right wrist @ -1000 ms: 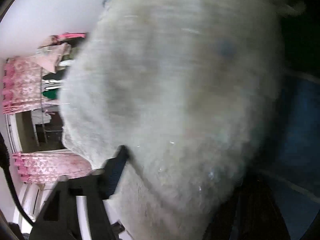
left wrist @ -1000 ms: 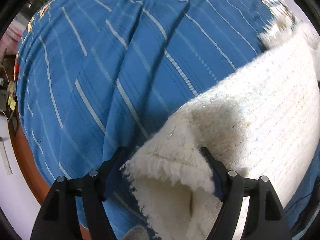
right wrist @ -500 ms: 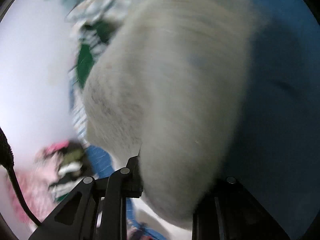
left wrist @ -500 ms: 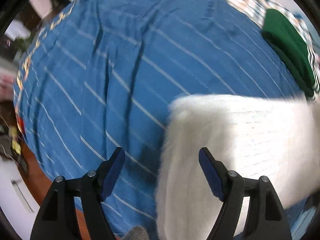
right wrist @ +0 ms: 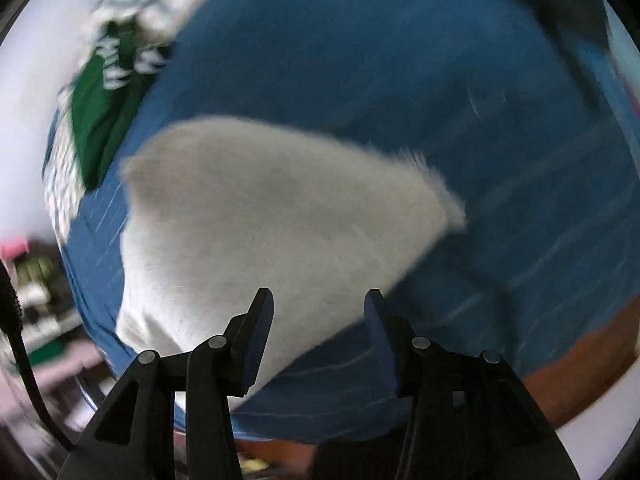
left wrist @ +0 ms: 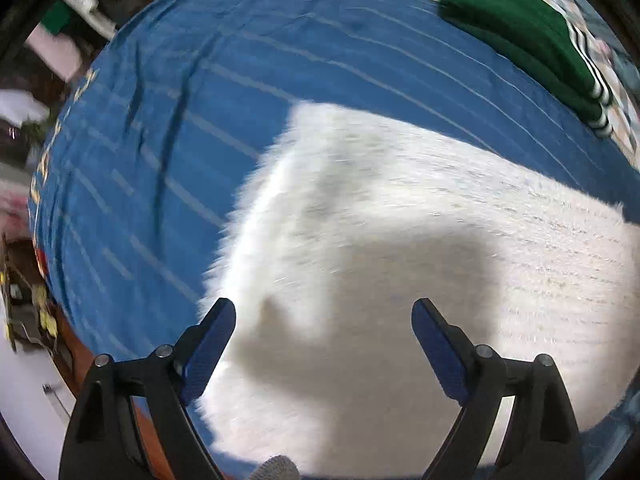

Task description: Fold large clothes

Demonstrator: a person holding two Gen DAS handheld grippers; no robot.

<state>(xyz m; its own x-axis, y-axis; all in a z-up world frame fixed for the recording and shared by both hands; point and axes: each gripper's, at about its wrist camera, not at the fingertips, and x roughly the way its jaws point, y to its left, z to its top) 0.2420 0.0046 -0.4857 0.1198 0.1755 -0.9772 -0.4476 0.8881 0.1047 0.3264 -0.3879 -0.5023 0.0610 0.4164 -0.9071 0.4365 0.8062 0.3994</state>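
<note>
Left wrist view: the left gripper (left wrist: 323,312) hangs over a white fuzzy garment (left wrist: 400,260), its black fingers (left wrist: 208,340) with blue pads spread wide and holding nothing. The garment is thick, shaggy at the edges, faintly ribbed on top, and lies folded in a broad slab on a blue bedsheet (left wrist: 200,100) with thin pale stripes and soft creases. A shadow falls across the near part of the fleece. A folded green garment (left wrist: 520,28) with white stripes (smooth knit) rests near the far edge of the bed, apart from the white one.

Right wrist view: the right gripper (right wrist: 319,308) has its fingers (right wrist: 256,336) parted, nothing between them. The white fuzzy garment (right wrist: 260,232) lies just ahead on the blue bedsheet (right wrist: 360,60), a rounded wedge with a tufted corner. The green garment (right wrist: 104,104) lies beyond, blurred.
</note>
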